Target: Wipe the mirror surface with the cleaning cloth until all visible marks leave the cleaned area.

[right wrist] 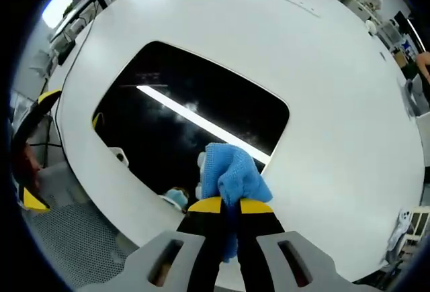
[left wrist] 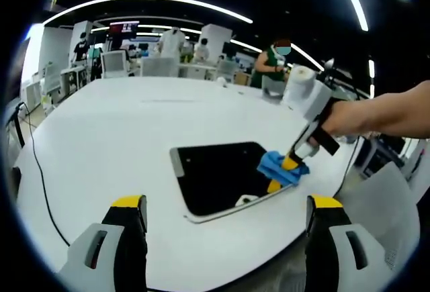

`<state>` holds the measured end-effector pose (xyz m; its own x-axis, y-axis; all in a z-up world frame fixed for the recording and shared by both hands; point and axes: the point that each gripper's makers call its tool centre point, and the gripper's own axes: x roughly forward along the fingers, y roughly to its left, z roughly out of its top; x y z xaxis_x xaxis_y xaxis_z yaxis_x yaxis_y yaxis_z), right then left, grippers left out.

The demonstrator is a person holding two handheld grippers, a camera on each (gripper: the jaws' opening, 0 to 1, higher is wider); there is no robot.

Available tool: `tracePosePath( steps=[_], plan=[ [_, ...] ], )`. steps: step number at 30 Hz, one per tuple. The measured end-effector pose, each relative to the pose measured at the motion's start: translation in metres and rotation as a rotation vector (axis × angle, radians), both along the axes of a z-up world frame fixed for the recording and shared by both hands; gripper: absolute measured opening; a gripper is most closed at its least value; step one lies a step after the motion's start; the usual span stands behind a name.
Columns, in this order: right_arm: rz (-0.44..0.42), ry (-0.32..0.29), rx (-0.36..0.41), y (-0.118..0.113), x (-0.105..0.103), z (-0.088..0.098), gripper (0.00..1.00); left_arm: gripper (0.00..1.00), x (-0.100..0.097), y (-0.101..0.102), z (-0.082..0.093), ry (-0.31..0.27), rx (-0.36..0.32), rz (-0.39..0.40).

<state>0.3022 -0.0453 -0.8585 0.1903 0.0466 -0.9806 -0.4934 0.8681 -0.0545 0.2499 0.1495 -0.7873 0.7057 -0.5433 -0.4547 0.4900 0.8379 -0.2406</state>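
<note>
A dark rectangular mirror (left wrist: 218,174) lies flat on the white table (left wrist: 121,131), reflecting a ceiling light strip (right wrist: 195,121). My right gripper (right wrist: 230,206) is shut on a blue cleaning cloth (right wrist: 232,171) and presses it onto the mirror (right wrist: 181,111) near one edge. From the left gripper view, the right gripper (left wrist: 283,174) comes in from the right with the blue cloth (left wrist: 279,169) at the mirror's right edge, held by a person's hand (left wrist: 356,117). My left gripper (left wrist: 228,205) hovers open above the table's near edge, nothing between its fingers.
A white paper roll (left wrist: 299,80) stands at the table's far right. A black cable (left wrist: 40,171) runs along the table's left side. Chairs, desks and people fill the room beyond. A mesh chair back (right wrist: 74,245) sits beside the table edge.
</note>
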Motion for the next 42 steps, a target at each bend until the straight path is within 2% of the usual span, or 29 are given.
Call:
tracePosePath(
  steps=[9,20,28,42],
  plan=[
    [0.051,0.027,-0.032,0.004,0.002,0.000,0.01,0.99,-0.001,0.000,-0.001,0.002,0.006,-0.006],
    [0.087,0.038,-0.023,0.029,0.002,0.000,0.01,0.99,0.000,0.000,0.000,-0.002,0.008,-0.005],
    [0.079,0.040,-0.020,0.038,-0.006,0.005,0.01,0.99,-0.001,-0.001,0.000,-0.002,0.009,-0.008],
    [0.053,0.037,-0.018,0.041,0.005,-0.005,0.01,0.99,-0.002,-0.002,-0.001,0.001,0.016,-0.019]
  ],
)
